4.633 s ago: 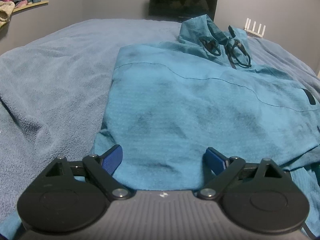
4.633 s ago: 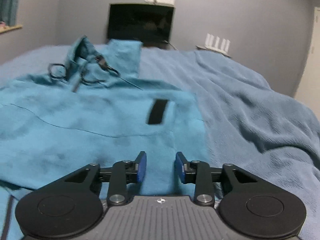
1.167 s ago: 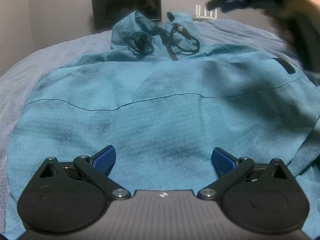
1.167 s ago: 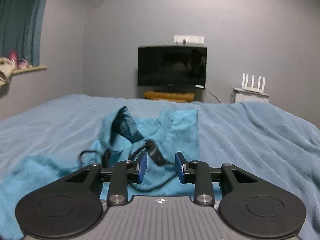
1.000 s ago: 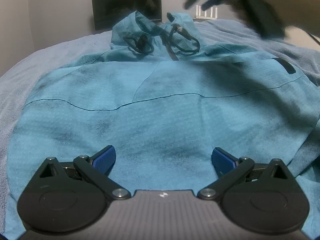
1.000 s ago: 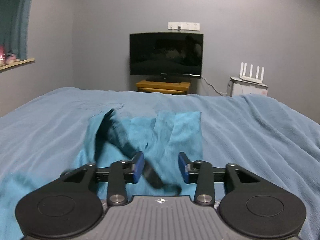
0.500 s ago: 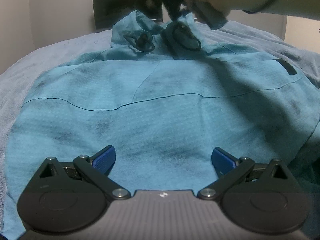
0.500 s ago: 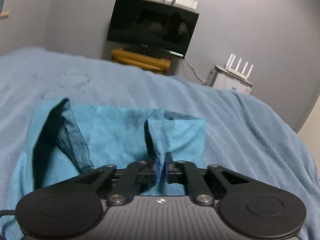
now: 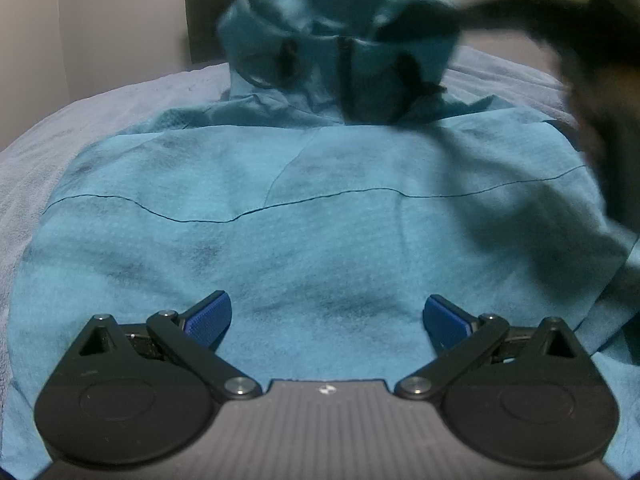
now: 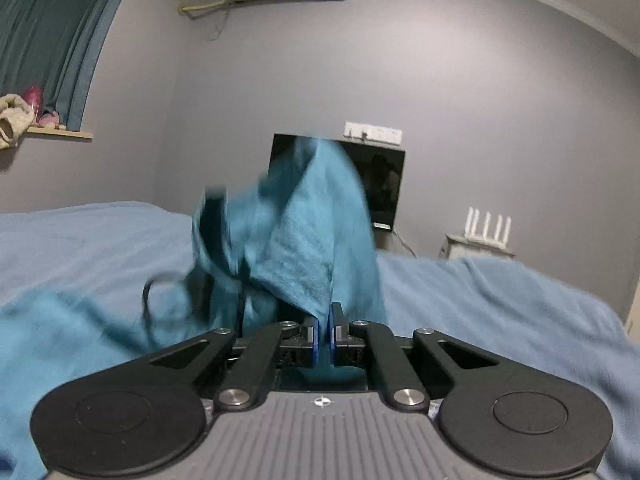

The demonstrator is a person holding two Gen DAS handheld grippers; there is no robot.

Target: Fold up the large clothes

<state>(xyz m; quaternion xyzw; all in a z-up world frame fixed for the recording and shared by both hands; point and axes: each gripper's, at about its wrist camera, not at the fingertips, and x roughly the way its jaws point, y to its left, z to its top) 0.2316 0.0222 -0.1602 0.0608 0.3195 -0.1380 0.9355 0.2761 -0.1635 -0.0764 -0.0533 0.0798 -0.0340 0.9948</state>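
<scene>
1. Pinching the hood (image 10: pixel 320 240) of the teal hooded jacket (image 9: pixel 312 216), the right tongs (image 10: pixel 324 332) are clenched on a fold of its fabric and hold it raised off the bed (image 10: pixel 500 308); the fabric hangs blurred in front of the dark TV (image 10: pixel 384 184).
2. Left tongs (image 9: pixel 326 320) are released, jaws spread wide, hovering low over the jacket's lower body near the hem; whether the pads touch cloth, cannot tell.
3. Jacket lies front up, spread flat on the blue blanket, chest seam running across, black drawcords (image 9: pixel 412 76) dangling at the collar. From the left wrist view the hood (image 9: pixel 340 40) stands up at the far end, with the right arm a dark blur at upper right.
4. Why the hold: the hood sticks out past the body's outline, so gripping its edge lets it be flipped down onto the chest, likely to make a squarer shape before folding.
5. Why the left sits open at the hem: probably ready to pin or grab the bottom so the body does not slide while the hood is pulled.
6. Stage: early, judged by the body lying unfolded.
7. Risk: thin pinch may slip; cords could bunch under the hood.
</scene>
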